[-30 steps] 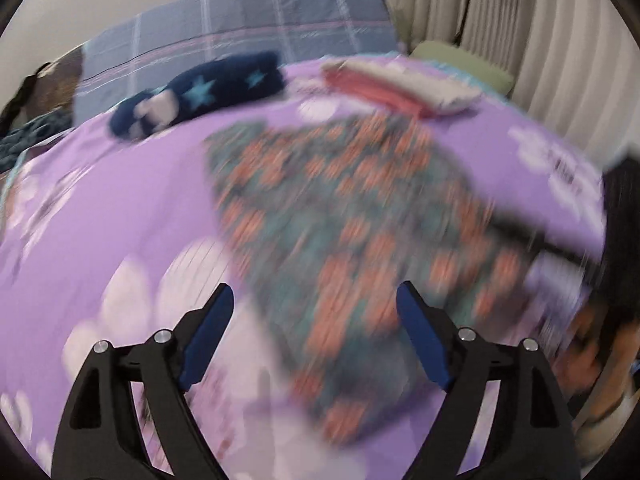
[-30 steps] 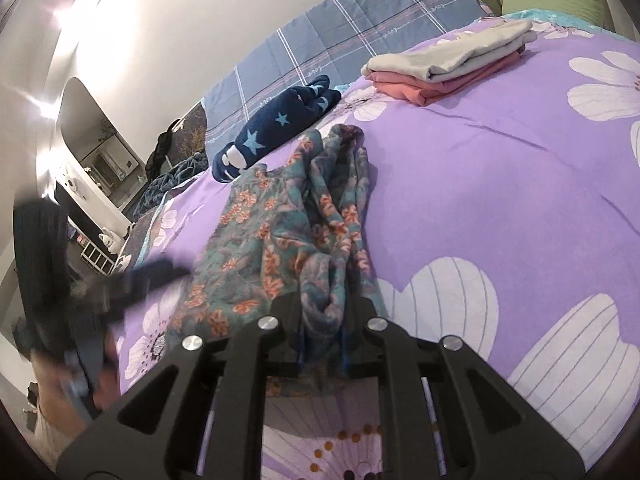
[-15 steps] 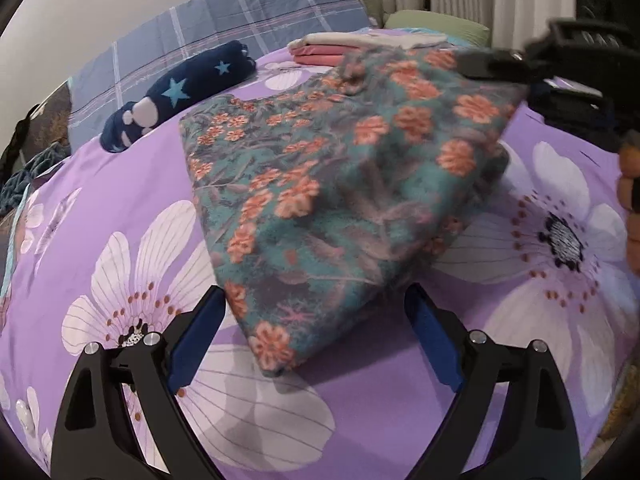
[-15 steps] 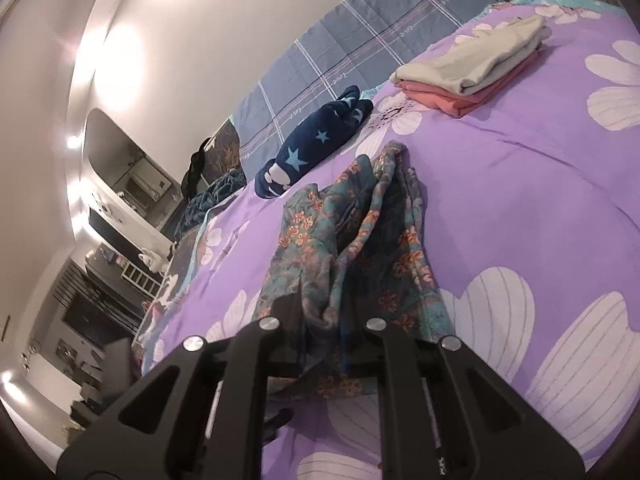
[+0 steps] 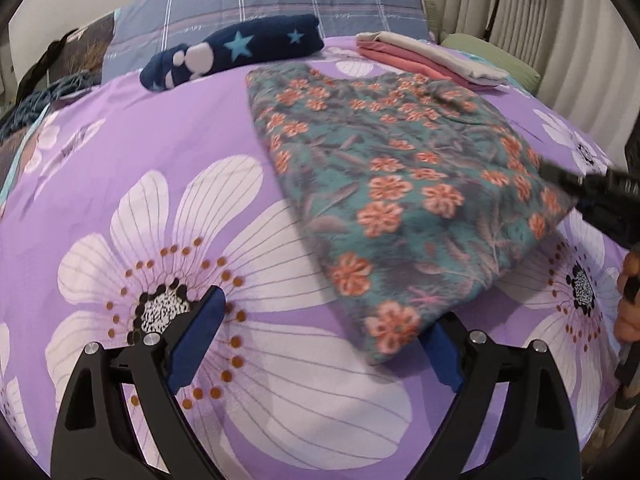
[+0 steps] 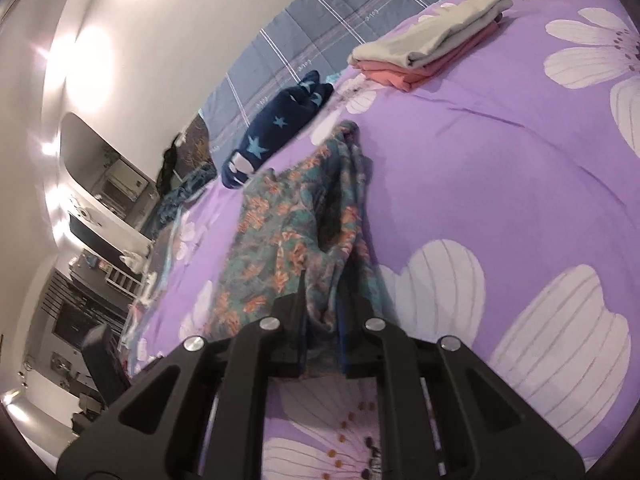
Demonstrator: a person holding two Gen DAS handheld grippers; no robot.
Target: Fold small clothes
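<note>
A teal garment with orange flowers (image 5: 392, 184) lies on the purple flowered bedspread (image 5: 160, 152). My left gripper (image 5: 320, 344) is open just above the bedspread, its jaws on either side of the garment's near corner, holding nothing. My right gripper (image 6: 324, 340) is shut on the garment's right edge (image 6: 320, 240) and lifts it a little, so the cloth bunches upward. The right gripper also shows in the left wrist view (image 5: 600, 192) at the garment's right corner.
A folded stack of beige and pink clothes (image 5: 432, 60) lies at the far right of the bed. A navy star-patterned bundle (image 5: 236, 52) lies at the back near a blue plaid pillow (image 5: 280, 4). Curtains hang at right, and room furniture stands beyond the bed's left side.
The right gripper has lowered the held edge, so the garment lies flatter. The left gripper has drawn nearer the garment's near corner, still open.
</note>
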